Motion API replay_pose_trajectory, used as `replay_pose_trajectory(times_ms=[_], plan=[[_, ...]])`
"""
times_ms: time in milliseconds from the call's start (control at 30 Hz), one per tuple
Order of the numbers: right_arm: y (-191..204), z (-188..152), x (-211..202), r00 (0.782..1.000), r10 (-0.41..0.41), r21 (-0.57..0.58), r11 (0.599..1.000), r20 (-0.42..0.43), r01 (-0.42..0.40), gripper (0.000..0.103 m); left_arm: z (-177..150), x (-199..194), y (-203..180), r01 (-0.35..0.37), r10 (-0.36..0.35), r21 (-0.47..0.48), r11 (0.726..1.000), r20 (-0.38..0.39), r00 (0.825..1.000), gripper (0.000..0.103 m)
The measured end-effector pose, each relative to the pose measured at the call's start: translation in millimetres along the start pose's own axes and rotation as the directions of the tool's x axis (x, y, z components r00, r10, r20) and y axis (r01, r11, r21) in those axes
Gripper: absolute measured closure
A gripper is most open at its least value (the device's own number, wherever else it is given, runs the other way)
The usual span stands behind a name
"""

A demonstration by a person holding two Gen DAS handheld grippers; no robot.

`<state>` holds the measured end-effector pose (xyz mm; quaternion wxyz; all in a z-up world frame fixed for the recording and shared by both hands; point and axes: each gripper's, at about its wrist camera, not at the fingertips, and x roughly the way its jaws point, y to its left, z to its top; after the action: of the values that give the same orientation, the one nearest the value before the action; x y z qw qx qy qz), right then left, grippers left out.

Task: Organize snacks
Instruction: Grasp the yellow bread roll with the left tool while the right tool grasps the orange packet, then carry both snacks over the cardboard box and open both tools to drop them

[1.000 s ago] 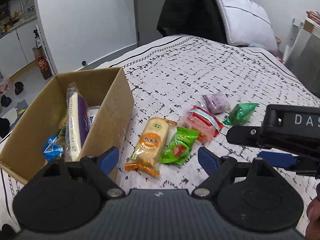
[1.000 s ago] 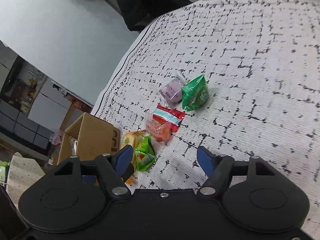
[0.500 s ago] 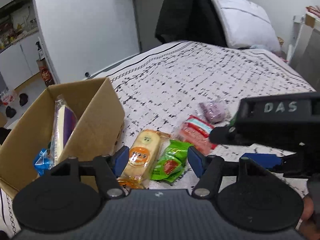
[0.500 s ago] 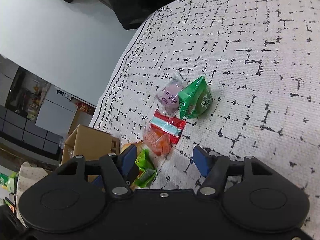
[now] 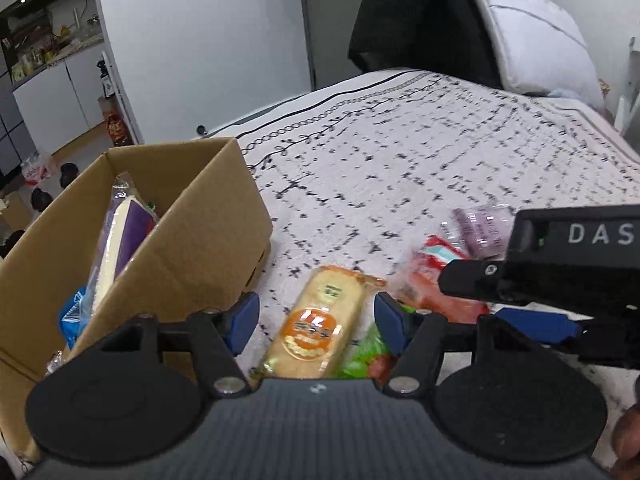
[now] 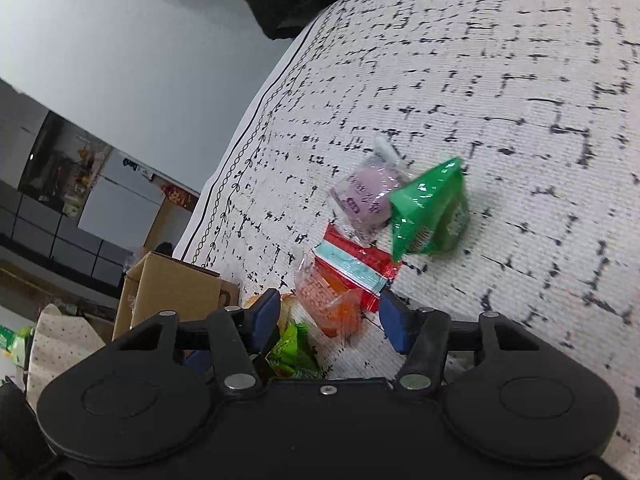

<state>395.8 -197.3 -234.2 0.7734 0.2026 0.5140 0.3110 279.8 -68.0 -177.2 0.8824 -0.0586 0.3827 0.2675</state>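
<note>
Between the blue fingers (image 5: pixel 245 322) of the left gripper (image 5: pixel 318 322), at the lower centre of the left wrist view, the orange-labelled bread pack (image 5: pixel 320 320) is lying on the bed (image 5: pixel 400 168) with its long axis running up the frame, nearly along the line the fingers are pointing. The jaws are standing partly open, with a gap showing on each side of the pack, so nothing is being held yet. A green snack pack (image 5: pixel 364 354) is lying just right of the bread pack, partly behind the right-hand finger. Further right in that view the right gripper (image 6: pixel 326 316) is reaching in over the red-and-orange snack pack (image 6: pixel 340 284). From its own camera that pack is sitting between its fingers (image 6: pixel 266 314) at the lower centre; its jaws have just been closing and are standing partly open, and the pads do not appear to be pressing on the wrapper. Beyond it, up and to the right, the purple snack (image 6: pixel 362 200) and the green triangular pack (image 6: pixel 430 210) are lying touching each other. At the left of the left wrist view the cardboard box (image 5: pixel 192 248) is standing open with several packs already inside, just beside the bread pack. My judgement is that each hand is lining up on its nearest pack, and the left one is the closer to the box.
</note>
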Motion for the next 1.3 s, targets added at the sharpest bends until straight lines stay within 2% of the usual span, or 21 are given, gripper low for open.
replay_pose_trajectory(times_ms=[100, 167, 267, 333, 367, 400, 500, 867, 1300], plan=[[2, -1, 4, 1.000, -0.007, -0.018, 1.000, -0.010, 0.007, 0.061, -1, 8, 6, -0.009, 0.009, -0.029, 1.000, -0.027, 1.000, 0.039], [2, -2, 5, 1.000, -0.017, -0.028, 0.999, -0.014, 0.017, 0.073, -2, 11, 9, -0.002, 0.000, -0.041, 0.999, -0.039, 0.999, 0.039], [2, -3, 6, 1.000, -0.023, -0.038, 0.999, -0.017, 0.023, 0.079, -5, 16, 11, 0.027, -0.030, -0.056, 0.998, -0.071, 0.997, 0.040], [4, -5, 6, 0.999, -0.036, -0.057, 0.998, -0.012, 0.035, 0.080, -6, 18, 16, 0.054, -0.061, -0.093, 0.994, -0.083, 0.995, 0.050], [5, -5, 5, 0.999, -0.040, -0.061, 0.997, -0.009, 0.039, 0.080, -5, 17, 17, 0.048, -0.055, -0.087, 0.995, -0.081, 0.995, 0.063], [6, -6, 3, 0.999, -0.046, -0.064, 0.997, -0.005, 0.045, 0.080, -4, 16, 17, 0.042, -0.049, -0.079, 0.996, -0.084, 0.995, 0.067], [8, -7, -4, 0.998, -0.057, -0.069, 0.996, 0.012, 0.058, 0.081, 0, 11, 22, 0.085, -0.094, -0.107, 0.991, -0.090, 0.991, 0.068], [14, -17, -55, 0.991, -0.064, -0.029, 0.997, 0.116, 0.068, 0.082, 8, -29, 33, 0.168, -0.171, -0.112, 0.979, -0.025, 0.985, 0.069], [49, -30, -101, 0.975, -0.053, -0.054, 0.996, 0.215, 0.066, 0.082, 28, -73, 58, 0.257, -0.249, -0.152, 0.954, 0.068, 0.966, 0.069]])
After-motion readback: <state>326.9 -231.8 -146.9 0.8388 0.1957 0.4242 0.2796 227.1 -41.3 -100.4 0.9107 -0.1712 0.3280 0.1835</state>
